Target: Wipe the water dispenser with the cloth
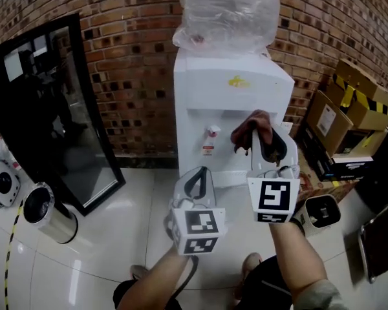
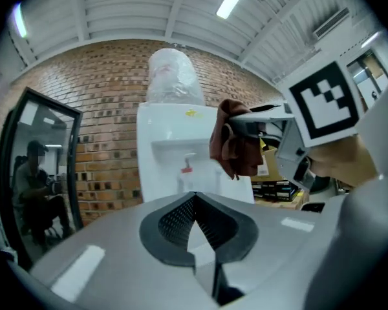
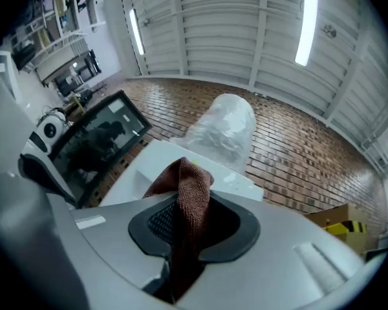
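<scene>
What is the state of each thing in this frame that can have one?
left gripper: shut, empty.
right gripper: shut on the brown cloth.
brown cloth: bunched, hanging from the right gripper; contact with the dispenser unclear.
water dispenser: upright against the brick wall.
water bottle: mounted on the dispenser, wrapped in clear plastic.

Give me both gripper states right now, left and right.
Left gripper: closed, nothing between its jaws.
Right gripper: closed on the reddish-brown terry cloth.
</scene>
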